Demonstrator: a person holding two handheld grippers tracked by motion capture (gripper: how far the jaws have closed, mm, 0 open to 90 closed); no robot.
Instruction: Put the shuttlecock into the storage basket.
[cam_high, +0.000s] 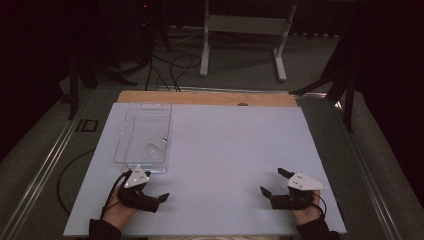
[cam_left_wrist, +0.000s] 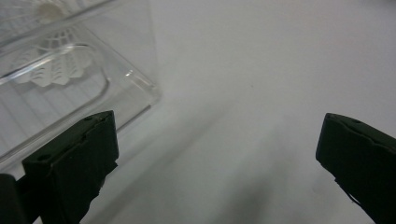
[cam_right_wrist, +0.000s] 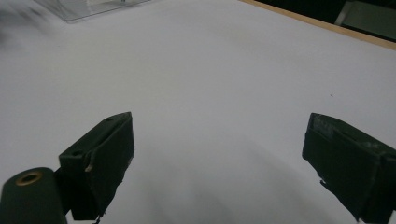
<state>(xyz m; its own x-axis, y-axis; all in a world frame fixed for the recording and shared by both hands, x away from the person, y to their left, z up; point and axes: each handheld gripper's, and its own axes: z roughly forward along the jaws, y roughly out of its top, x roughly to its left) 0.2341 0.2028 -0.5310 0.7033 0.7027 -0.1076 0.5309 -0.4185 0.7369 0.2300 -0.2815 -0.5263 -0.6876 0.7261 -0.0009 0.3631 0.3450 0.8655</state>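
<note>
Left tool (cam_high: 153, 186) sits low at the near left of the counter (cam_high: 225, 150), held in a hand (cam_high: 119, 212) that enters from the bottom edge; jaws spread wide with nothing between them. Its grey three-cornered plate lies just short of the near end of a clear plastic box (cam_high: 131, 122). Box is a long open-topped rectangle on the left half of the white counter, long axis running away from the person. Inside it, toward the near right corner, lies a white shuttlecock (cam_high: 156, 147), on its side. Left gripper view: box corner (cam_left_wrist: 140, 88) just beyond the left-hand jaw, apart from it; shuttlecock (cam_left_wrist: 56, 65) seen through the clear wall, feathered skirt toward the camera, cork tip farther back. Right tool (cam_high: 273, 183) rests at the near right, well apart from the box, jaws likewise wide apart and empty, pointing toward the counter's middle. Right gripper view: bare white surface between the jaws, box edge (cam_right_wrist: 84, 9) far off at upper left, the counter's wooden strip (cam_right_wrist: 327, 25) at upper right.
</note>
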